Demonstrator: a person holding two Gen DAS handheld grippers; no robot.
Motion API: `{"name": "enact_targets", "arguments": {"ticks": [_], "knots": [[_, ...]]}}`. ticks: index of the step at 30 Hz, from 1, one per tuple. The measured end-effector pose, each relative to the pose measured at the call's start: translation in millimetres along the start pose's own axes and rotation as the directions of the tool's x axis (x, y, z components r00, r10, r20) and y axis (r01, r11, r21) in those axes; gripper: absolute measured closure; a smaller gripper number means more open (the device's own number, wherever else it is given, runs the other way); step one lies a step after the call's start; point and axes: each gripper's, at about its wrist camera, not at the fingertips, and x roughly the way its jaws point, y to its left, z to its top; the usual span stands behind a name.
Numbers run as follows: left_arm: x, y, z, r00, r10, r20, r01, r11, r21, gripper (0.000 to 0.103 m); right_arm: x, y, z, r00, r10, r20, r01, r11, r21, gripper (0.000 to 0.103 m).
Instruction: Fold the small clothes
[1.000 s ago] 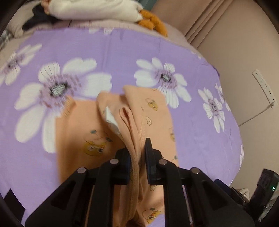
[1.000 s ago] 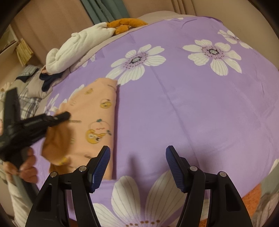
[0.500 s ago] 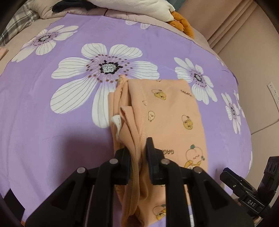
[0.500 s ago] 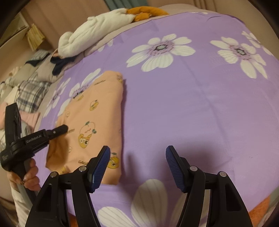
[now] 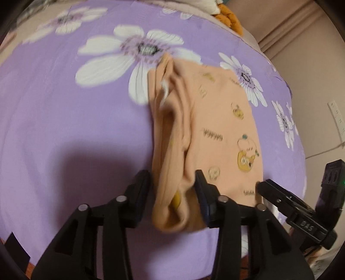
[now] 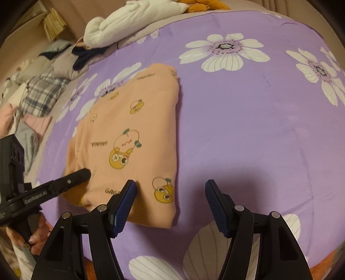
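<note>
A small peach garment with yellow cartoon prints lies folded on the purple flowered bedsheet. Its bunched folded edge rises between the fingers of my left gripper, which is open around it. In the right wrist view the garment lies left of centre as a flat rectangle. My right gripper is open and empty, its left finger over the garment's near edge. The left gripper shows there at the garment's left edge.
A white bundle and an orange soft item lie at the bed's far end. A pile of plaid, grey and pink clothes lies to the left. A wall and socket strip are beyond the bed's right edge.
My left gripper has opened and let go of the garment's folded edge, which now lies loose between its fingers. The right gripper has moved closer to the garment.
</note>
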Motion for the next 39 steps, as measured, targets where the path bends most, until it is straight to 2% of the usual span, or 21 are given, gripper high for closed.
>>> {"name": "enact_targets", "arguments": {"ticks": [6,8,10,11,12,15,18,21,26,28,29,31,33,34,35,36,39], "knots": [[-10,0,-10,1.0,-0.014,-0.009,0.014,1.0,0.014,0.056,1,0,-1,1.0,0.017,-0.011,-0.017,1.0,-0.009,0.037],[-17,-1,-6,1.0,-0.027,-0.005,0.027,1.0,0.006,0.048,-3,0,2,1.0,0.03,0.004,-0.03,0.999,-0.018,0.037],[-27,-2,1,0.997,-0.052,0.056,0.052,0.999,0.002,0.027,-6,-1,6,0.999,0.035,0.02,-0.034,0.999,-0.023,0.027],[-31,-2,5,0.994,-0.064,0.094,0.064,0.998,0.002,0.022,-7,-2,10,0.999,0.033,0.032,-0.032,0.999,-0.021,0.018],[-32,-3,8,0.992,-0.065,0.11,0.066,0.998,0.002,0.015,-8,-3,14,0.999,0.026,0.044,-0.026,1.0,-0.015,0.016],[-19,-5,18,0.991,-0.094,0.091,0.094,0.996,0.004,0.014,-1,-5,27,0.998,0.045,0.05,-0.044,0.999,-0.009,0.016],[4,-9,22,0.99,-0.137,0.029,0.138,0.99,-0.007,0.014,17,-6,37,0.996,0.084,0.007,-0.084,0.996,0.006,0.016],[23,-19,22,0.988,-0.151,-0.021,0.151,0.988,0.016,0.014,31,-3,42,0.994,0.109,-0.021,-0.109,0.994,0.013,0.016],[34,-27,28,0.99,-0.136,-0.031,0.137,0.99,0.044,0.018,50,7,49,0.985,0.168,-0.043,-0.167,0.986,0.014,0.016],[37,-28,32,0.991,-0.126,-0.036,0.128,0.991,0.046,0.029,55,11,52,0.981,0.188,-0.045,-0.188,0.982,0.012,0.021],[37,-28,33,0.993,-0.112,-0.035,0.114,0.992,0.049,0.035,58,14,53,0.978,0.202,-0.047,-0.202,0.979,0.006,0.027],[37,-27,35,0.996,-0.085,-0.033,0.087,0.995,0.054,0.054,61,19,54,0.982,0.182,-0.05,-0.182,0.983,-0.004,0.035],[36,-27,35,0.996,-0.085,-0.03,0.086,0.995,0.046,0.064,59,20,56,0.986,0.162,-0.047,-0.163,0.986,-0.022,0.053],[35,-28,35,0.996,-0.086,-0.024,0.087,0.995,0.04,0.067,57,21,56,0.987,0.156,-0.044,-0.157,0.987,-0.03,0.058],[32,-29,35,0.996,-0.084,-0.018,0.085,0.996,0.041,0.069,53,22,57,0.988,0.151,-0.034,-0.153,0.987,-0.041,0.069],[29,-33,35,0.997,-0.076,-0.008,0.076,0.996,0.05,0.07,50,22,58,0.988,0.152,-0.026,-0.153,0.987,-0.047,0.073],[17,-45,34,0.997,-0.075,0.025,0.073,0.994,0.086,0.071,37,23,60,0.988,0.156,-0.002,-0.156,0.986,-0.06,0.075]]}}
